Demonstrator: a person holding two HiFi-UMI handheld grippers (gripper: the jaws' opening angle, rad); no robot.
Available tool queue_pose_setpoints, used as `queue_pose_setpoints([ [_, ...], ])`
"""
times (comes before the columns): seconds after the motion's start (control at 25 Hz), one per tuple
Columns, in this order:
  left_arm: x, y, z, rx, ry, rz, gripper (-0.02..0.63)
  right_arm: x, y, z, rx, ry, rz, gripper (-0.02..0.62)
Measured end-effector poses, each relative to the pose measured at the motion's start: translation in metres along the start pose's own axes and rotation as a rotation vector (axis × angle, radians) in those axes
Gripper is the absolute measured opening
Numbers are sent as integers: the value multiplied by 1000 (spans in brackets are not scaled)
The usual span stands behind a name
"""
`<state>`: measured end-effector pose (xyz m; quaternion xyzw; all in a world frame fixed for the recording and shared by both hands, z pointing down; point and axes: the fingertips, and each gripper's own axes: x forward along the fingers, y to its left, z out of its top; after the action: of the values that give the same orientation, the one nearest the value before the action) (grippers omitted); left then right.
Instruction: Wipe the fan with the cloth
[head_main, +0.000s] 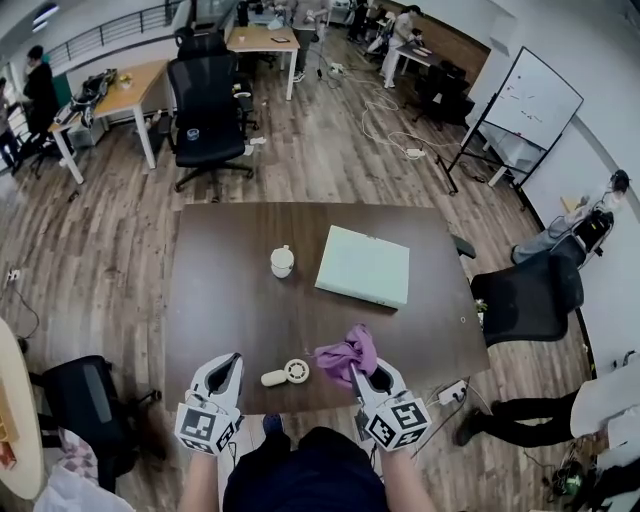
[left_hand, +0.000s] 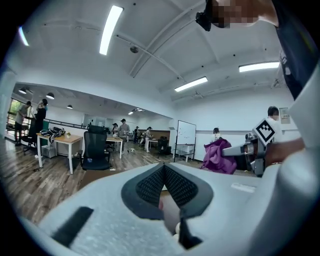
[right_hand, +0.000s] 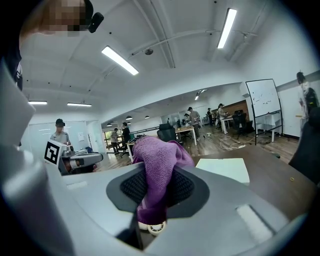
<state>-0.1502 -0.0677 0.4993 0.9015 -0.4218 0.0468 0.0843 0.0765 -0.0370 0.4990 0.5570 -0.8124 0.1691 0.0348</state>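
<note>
1. My left gripper (head_main: 229, 366): lower left of the head view, tongs pressed together, nothing between them.
2. My right gripper (head_main: 360, 376): lower centre-right, tongs pinching the purple cloth (head_main: 347, 351), which bunches up above them.
3. Fan (head_main: 291, 372): small, white, lying on the brown table (head_main: 230, 300) near its lower edge, between my two grippers, just left of the cloth.
4. Pale flat box (head_main: 364, 265) and small white pot (head_main: 282, 261): mid-table, apart from each other.

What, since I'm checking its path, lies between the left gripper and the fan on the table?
Nothing: the head view shows only bare table between the left gripper and the fan.
</note>
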Motion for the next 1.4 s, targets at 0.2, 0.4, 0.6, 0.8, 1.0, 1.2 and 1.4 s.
queue_pose_setpoints([
  [0.2, 21, 3, -21, 26, 57, -37, -6, 10, -2, -2, 4, 20, 6, 92],
  [0.4, 43, -4, -51, 104, 146, -94, -5, 25, -5, -10, -28, 60, 39, 92],
  [0.6, 55, -19, -107, 256, 319, -185, -4, 38, -8, -21, -58, 106, 70, 92],
  [0.8, 49, -32, -193, 367, 609, -344, 170, 49, -8, -37, -63, 154, 102, 92],
  [1.0, 52, -37, -263, 381, 788, -422, 206, 53, -8, -63, -59, 200, 117, 92],
  [1.2, 54, -39, -311, 362, 921, -483, 272, 54, -5, -76, -40, 232, 128, 92],
  [1.4, 67, -38, -330, 369, 934, -477, 268, 50, -12, -81, -40, 250, 120, 92],
])
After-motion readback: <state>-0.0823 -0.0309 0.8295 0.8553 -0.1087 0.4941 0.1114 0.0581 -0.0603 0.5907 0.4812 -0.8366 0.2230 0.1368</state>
